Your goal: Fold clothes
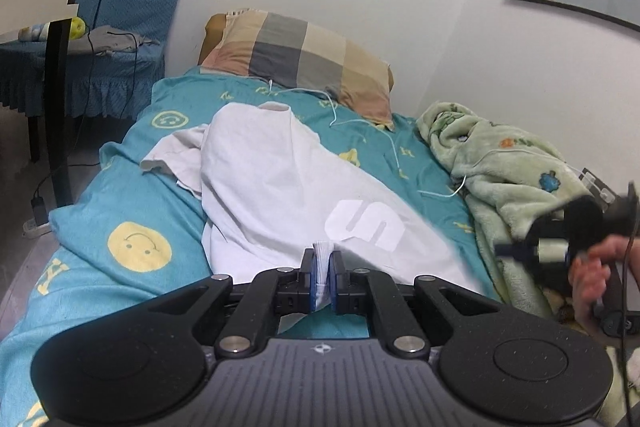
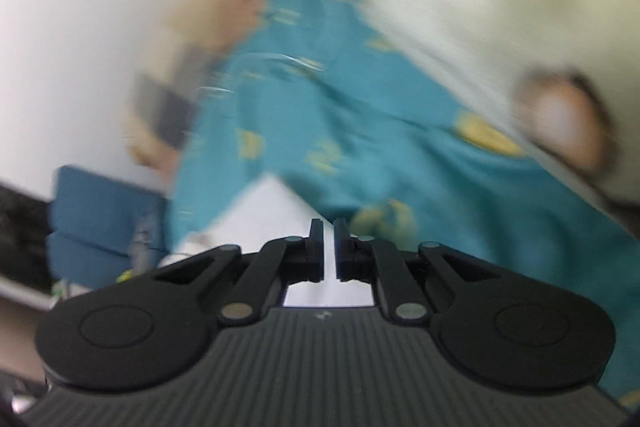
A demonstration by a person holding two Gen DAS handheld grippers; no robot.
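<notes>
A white T-shirt point(image 1: 280, 187) with a pale printed logo lies on the teal bed sheet point(image 1: 120, 211), collar toward the pillow and one sleeve spread to the left. My left gripper point(image 1: 323, 259) is shut on a bunched fold of the shirt's near hem. My right gripper point(image 2: 329, 227) shows in its own blurred view with its jaws nearly closed over a white patch of the shirt point(image 2: 272, 215); I cannot tell whether cloth is pinched. The right gripper also shows in the left wrist view point(image 1: 516, 251), held in a hand at the right edge, beside the shirt.
A checked pillow point(image 1: 304, 59) lies at the head of the bed against the white wall. A pale green fleece blanket point(image 1: 504, 163) is piled on the right. A thin white cable point(image 1: 360, 119) crosses the sheet. A blue-covered chair point(image 1: 120, 7) stands at the left.
</notes>
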